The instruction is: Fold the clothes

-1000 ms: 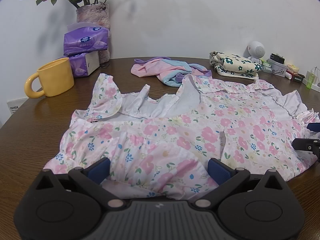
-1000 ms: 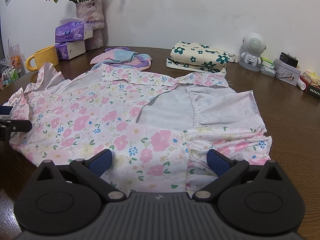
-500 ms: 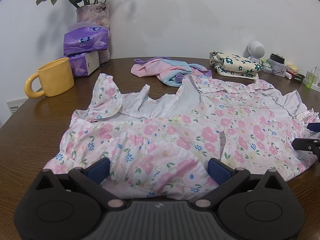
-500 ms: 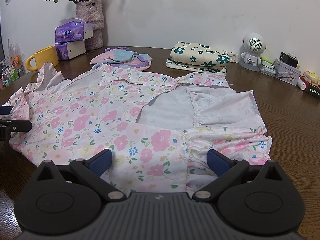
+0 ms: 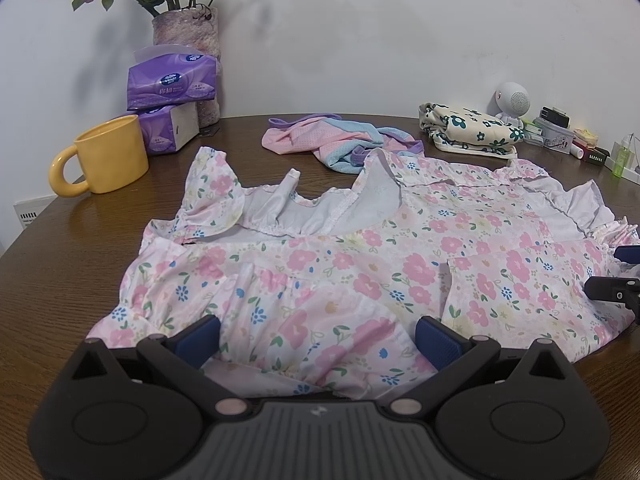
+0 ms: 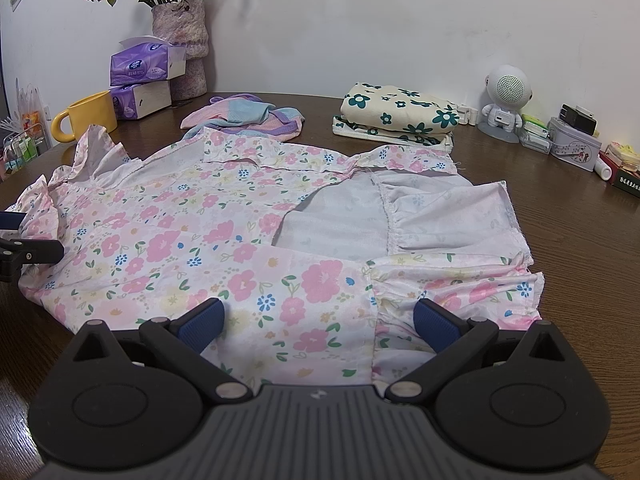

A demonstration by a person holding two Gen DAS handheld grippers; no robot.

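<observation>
A pink floral dress (image 5: pixel 360 264) lies spread on the brown wooden table (image 5: pixel 60 272), partly folded, its pale inside showing; it also shows in the right wrist view (image 6: pixel 208 232). My left gripper (image 5: pixel 316 330) is open, its blue pads either side of the dress's near edge at the collar end. My right gripper (image 6: pixel 318 322) is open, its pads either side of the near edge at the hem end. Each gripper's tip shows at the edge of the other's view: the right gripper (image 5: pixel 616 280), the left gripper (image 6: pixel 24 240).
A crumpled pink and blue garment (image 5: pixel 340 140) lies behind the dress. A folded cream floral cloth (image 6: pixel 396 116) sits at the back. A yellow mug (image 5: pixel 104 156), purple tissue packs (image 5: pixel 172 84) and a flower vase (image 5: pixel 188 32) stand back left. A white speaker (image 6: pixel 506 100) and small items (image 6: pixel 576 144) stand back right.
</observation>
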